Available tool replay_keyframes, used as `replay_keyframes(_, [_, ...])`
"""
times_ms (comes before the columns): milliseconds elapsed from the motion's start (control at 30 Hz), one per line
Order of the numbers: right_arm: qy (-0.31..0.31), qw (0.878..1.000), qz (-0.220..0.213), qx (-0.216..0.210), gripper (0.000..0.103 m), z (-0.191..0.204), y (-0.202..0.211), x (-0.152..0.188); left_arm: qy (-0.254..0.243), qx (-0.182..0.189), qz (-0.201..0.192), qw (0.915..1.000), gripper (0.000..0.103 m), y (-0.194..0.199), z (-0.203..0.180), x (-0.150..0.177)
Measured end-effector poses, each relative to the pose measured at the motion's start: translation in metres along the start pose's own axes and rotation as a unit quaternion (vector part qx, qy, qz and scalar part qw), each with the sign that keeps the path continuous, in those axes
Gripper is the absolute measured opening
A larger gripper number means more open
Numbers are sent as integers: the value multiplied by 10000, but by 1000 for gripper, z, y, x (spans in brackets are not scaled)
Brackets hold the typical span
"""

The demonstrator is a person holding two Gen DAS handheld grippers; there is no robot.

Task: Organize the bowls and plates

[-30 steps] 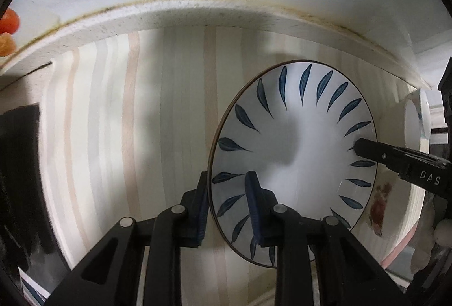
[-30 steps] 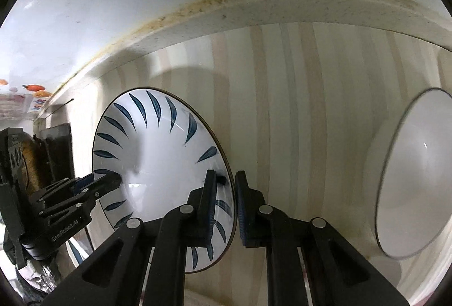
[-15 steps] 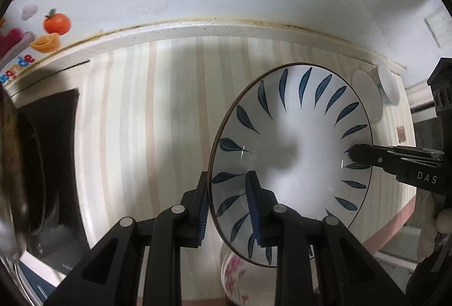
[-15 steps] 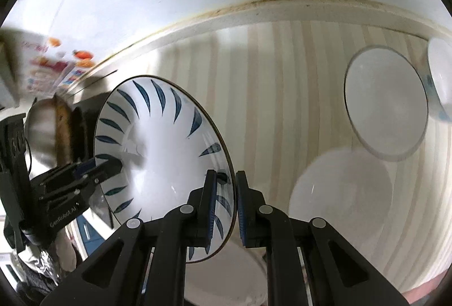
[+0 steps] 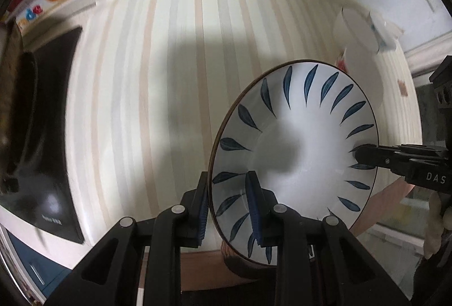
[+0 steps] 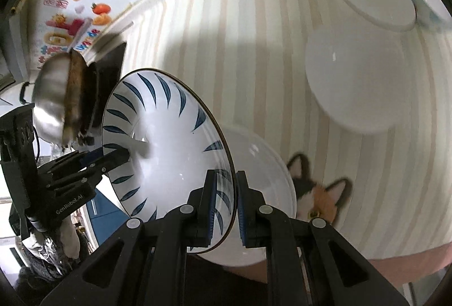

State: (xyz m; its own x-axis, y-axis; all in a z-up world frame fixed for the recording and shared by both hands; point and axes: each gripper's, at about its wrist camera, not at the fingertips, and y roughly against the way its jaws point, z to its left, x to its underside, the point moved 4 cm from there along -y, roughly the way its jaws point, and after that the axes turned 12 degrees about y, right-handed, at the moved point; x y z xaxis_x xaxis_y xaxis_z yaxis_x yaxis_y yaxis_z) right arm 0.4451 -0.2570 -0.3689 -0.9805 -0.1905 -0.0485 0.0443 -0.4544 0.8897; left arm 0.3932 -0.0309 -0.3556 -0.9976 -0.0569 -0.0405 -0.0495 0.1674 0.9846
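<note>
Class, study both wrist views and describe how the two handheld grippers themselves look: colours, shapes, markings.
The left gripper and right gripper are both matte black, each with angular cut-out linkage arms, silver pivot pins and ribbed blue pads inside its two fingers. White lettering marks their bodies: "GenRobot.AI" on the left, "DAS" on the right. No cables show clearly.

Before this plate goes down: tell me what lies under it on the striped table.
The blue-leaf plate, gripped at opposite rims by the left gripper and right gripper, hangs over a white bowl. Striped table beyond shows nothing in the way.
</note>
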Motion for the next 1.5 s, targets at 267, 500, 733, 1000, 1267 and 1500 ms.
replay_keyframes(267, [-187,9992,359,30,15,-18,-42,37,-73,-140,280,9995,23,-32,-6,17])
replay_keyframes(500, [-248,9985,486,86,15,-28,-55,54,-292,-339,270,9986,23,-38,-18,15])
replay_keyframes(733, [-297,9981,524,143,15,-31,-64,55,-457,-508,244,9974,23,-43,-29,23])
replay_keyframes(1000, [-336,9974,589,244,15,-40,-62,63,-628,-663,281,9954,24,-54,-38,32])
replay_keyframes(1267, [-436,9973,516,292,18,-44,-57,64,-696,-868,145,9937,25,-56,-47,41])
replay_keyframes(1500, [-484,9972,348,453,18,-40,-48,72,-410,-790,88,9960,25,-46,-43,51])
